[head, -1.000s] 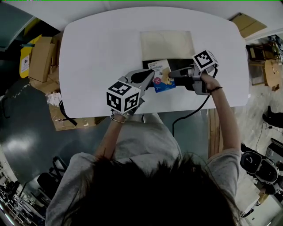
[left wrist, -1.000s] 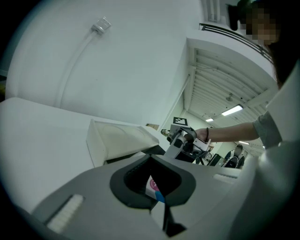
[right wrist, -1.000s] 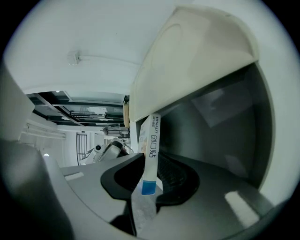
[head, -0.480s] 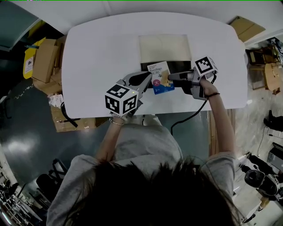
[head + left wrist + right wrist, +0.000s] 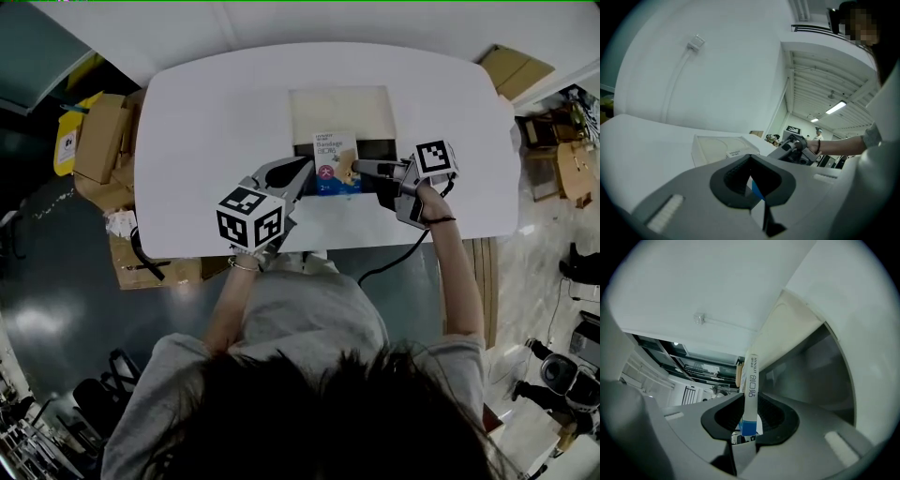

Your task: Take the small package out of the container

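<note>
**Both jaws gripping the package over the container**

I am clamping my right gripper [image 5: 364,168] on the package [image 5: 335,159]. It is standing edge-on between my right pads, with its blue end sitting deep in the jaws and its printed white edge sticking out past the tips. My left gripper [image 5: 305,169] is pinching the opposite side, and a thin blue-and-white corner is showing in the narrow slit between those pads. From above, my two pairs of jaws are pointing at each other, and the package is spanning the gap between their tips. The container [image 5: 380,150] is lying open on the table [image 5: 206,122], just beyond and below the tips. Its pale lid [image 5: 342,111] is lying flat past it, farther from both jaws.
</note>
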`<state>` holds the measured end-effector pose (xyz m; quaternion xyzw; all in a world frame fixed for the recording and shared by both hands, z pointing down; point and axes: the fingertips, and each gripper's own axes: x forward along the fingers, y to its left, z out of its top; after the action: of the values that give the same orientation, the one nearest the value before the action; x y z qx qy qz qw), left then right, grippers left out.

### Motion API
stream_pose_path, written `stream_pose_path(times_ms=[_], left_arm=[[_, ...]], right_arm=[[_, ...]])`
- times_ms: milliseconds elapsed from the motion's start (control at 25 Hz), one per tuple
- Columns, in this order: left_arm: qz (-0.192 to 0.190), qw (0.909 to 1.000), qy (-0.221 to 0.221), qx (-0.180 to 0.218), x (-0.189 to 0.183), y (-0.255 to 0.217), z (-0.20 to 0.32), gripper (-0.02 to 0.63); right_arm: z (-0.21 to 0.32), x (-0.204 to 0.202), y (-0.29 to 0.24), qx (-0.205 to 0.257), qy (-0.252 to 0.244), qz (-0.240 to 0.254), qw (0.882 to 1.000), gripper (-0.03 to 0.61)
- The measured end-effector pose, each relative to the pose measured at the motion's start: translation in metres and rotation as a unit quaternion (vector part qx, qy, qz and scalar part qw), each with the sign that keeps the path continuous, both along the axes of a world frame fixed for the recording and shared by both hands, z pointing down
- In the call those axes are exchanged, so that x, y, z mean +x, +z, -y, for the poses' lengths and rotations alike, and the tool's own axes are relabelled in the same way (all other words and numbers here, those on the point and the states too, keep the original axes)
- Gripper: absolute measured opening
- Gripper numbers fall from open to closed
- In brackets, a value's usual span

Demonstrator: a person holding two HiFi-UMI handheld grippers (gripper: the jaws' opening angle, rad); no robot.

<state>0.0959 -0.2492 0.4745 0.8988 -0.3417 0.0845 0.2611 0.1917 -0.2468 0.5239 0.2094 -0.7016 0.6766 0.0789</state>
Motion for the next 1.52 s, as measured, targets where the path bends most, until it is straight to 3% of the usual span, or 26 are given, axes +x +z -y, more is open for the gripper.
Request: stream_pose_path(times_ms=[240, 560, 680, 800, 1120, 1520], left_arm=[[0.003, 0.9997, -0.016, 0.018, 0.010, -0.014, -0.004, -0.008], [-0.003, 0.9982, -0.039, 0.044, 0.004, -0.027, -0.006, -0.008], [-0.004, 0.9974, -0.050, 0.052, 0.004, -0.035, -0.004, -0.008], [-0.009, 0.9966, -0.058, 0.058, 0.000, -0.040, -0.001, -0.008], [-0.014, 0.9946, -0.070, 0.075, -0.009, -0.054, -0.002, -0.008], [-0.020, 0.9923, -0.070, 0.100, -0.017, -0.068, -0.004, -0.008]], right_arm=[[0.008, 0.016, -0.021, 0.057, 0.061, -0.001, 0.996, 0.104], [0.020, 0.016, -0.043, 0.127, 0.130, 0.021, 0.983, 0.104], [0.023, 0.023, -0.052, 0.142, 0.152, 0.007, 0.978, 0.104], [0.030, 0.018, -0.065, 0.171, 0.163, 0.047, 0.971, 0.104], [0.029, 0.026, -0.089, 0.200, 0.210, 0.058, 0.955, 0.104], [0.017, 0.031, -0.131, 0.279, 0.238, 0.087, 0.926, 0.104]])
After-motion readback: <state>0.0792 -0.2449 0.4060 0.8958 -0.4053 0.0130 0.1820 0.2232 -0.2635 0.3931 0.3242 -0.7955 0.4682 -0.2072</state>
